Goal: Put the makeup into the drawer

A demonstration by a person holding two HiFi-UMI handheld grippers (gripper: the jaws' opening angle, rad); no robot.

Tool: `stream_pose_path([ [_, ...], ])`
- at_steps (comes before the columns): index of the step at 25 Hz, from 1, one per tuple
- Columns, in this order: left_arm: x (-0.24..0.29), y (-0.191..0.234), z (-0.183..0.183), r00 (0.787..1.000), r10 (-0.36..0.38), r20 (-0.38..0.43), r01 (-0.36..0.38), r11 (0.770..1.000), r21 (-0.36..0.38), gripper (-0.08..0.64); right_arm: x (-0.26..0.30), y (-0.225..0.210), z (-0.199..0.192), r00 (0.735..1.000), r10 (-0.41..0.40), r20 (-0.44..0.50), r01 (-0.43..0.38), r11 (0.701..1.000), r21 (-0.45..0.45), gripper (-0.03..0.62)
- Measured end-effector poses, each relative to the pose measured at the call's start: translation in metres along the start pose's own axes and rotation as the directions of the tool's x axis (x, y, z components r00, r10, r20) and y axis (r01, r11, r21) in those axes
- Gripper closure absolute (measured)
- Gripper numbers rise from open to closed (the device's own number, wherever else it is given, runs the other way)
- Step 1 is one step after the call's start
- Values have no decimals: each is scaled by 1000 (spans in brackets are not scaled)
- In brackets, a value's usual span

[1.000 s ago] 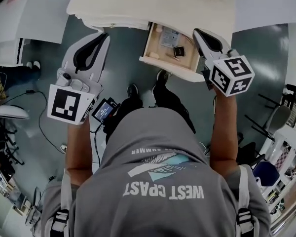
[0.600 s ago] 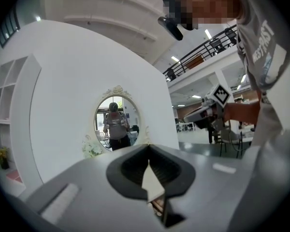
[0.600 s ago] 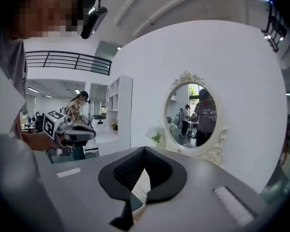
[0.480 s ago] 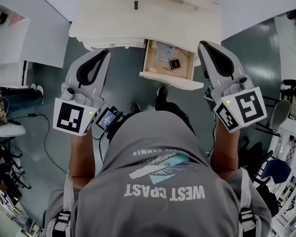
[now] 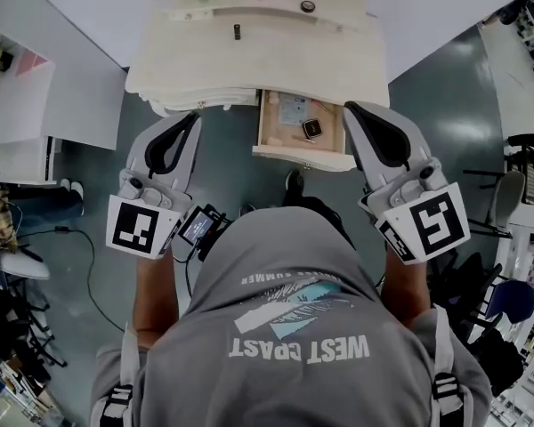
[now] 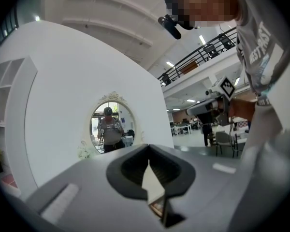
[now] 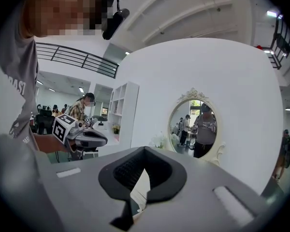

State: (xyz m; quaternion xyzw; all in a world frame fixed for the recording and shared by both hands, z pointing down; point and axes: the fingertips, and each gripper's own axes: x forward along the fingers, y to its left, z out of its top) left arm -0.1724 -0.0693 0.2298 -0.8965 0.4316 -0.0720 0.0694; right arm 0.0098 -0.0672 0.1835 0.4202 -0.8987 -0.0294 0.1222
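Makeup sits in two places here. Inside the open drawer (image 5: pixel 272 124) lie a small dark square compact (image 5: pixel 312 128) and a pale packet (image 5: pixel 294 109). Beyond the drawer, on the white dressing table (image 5: pixel 276 60), a short dark stick (image 5: pixel 237 32) stands off to the drawer's left and a small round dark piece (image 5: pixel 308 6) lies straight behind it. Both are too small to identify for certain.

The left gripper (image 5: pixel 188 119) hangs just left of the drawer and the right gripper (image 5: pixel 355 110) just right of it, both pointing toward the table. Each has its jaws pressed together with nothing between them.

The step in hand looks like fetching another piece from the tabletop. The gripper on the nearer side should do it: left for the stick, right for the round piece. The jaws need to spread before they arrive, not over the item. The approach should pass beside the drawer, not across it, so the front panel is not knocked. The upright stick will likely topple if nudged, so the jaws should close low across its body. The flat round piece calls for a downward tilt and a pinch across its rim. The release belongs over the bare wood at the drawer's left end, beside the compact and not on it.
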Motion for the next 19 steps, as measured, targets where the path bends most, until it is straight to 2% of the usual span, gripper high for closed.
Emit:
stream_pose_path([
  [2, -2, -1, -4, 1000, -5, -22, 5, 1000, -8, 558, 0, 1, 0, 1000, -3, -3, 3, 1000, 5, 594],
  [9, -5, -1, 2, 1000, -5, 20, 5, 1000, -1, 558, -1, 4, -2, 1000, -8, -11, 8, 1000, 11, 594],
  [19, -14, -7, -7, 1000, -9, -27, 9, 1000, -18, 558, -5, 10, -5, 1000, -6, -23, 6, 1000, 7, 594],
])
